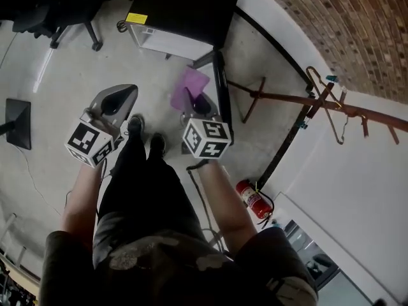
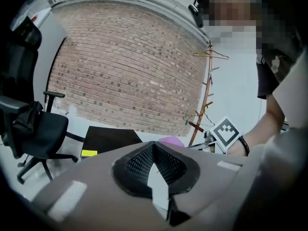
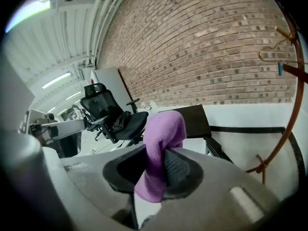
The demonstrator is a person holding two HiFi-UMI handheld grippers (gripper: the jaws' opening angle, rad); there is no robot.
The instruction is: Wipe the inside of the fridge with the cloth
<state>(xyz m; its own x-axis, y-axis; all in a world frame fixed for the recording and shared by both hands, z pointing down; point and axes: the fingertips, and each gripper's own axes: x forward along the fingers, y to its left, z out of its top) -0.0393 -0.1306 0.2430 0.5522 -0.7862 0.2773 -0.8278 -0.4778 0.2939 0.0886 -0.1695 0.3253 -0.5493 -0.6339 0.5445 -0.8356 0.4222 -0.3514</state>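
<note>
A small white fridge (image 1: 167, 42) with a black top stands on the floor ahead of my feet; its dark top (image 2: 109, 137) also shows in the left gripper view, and its box (image 3: 196, 120) in the right gripper view. What looks like its black door (image 1: 221, 89) stands edge-on to the right. My right gripper (image 1: 193, 102) is shut on a purple cloth (image 1: 189, 87), which sticks up between the pads (image 3: 179, 170) as a folded wad (image 3: 161, 143). My left gripper (image 1: 116, 101) hangs level with it on the left, shut and empty, its fingertips (image 2: 144, 154) touching.
A black office chair (image 1: 54, 5) stands at the far left. A wooden coat rack (image 1: 299, 101) and a red fire extinguisher (image 1: 253, 198) stand by the white wall on the right. A dark flat base (image 1: 18, 123) lies at the left edge. My shoes (image 1: 145, 136) are just behind the grippers.
</note>
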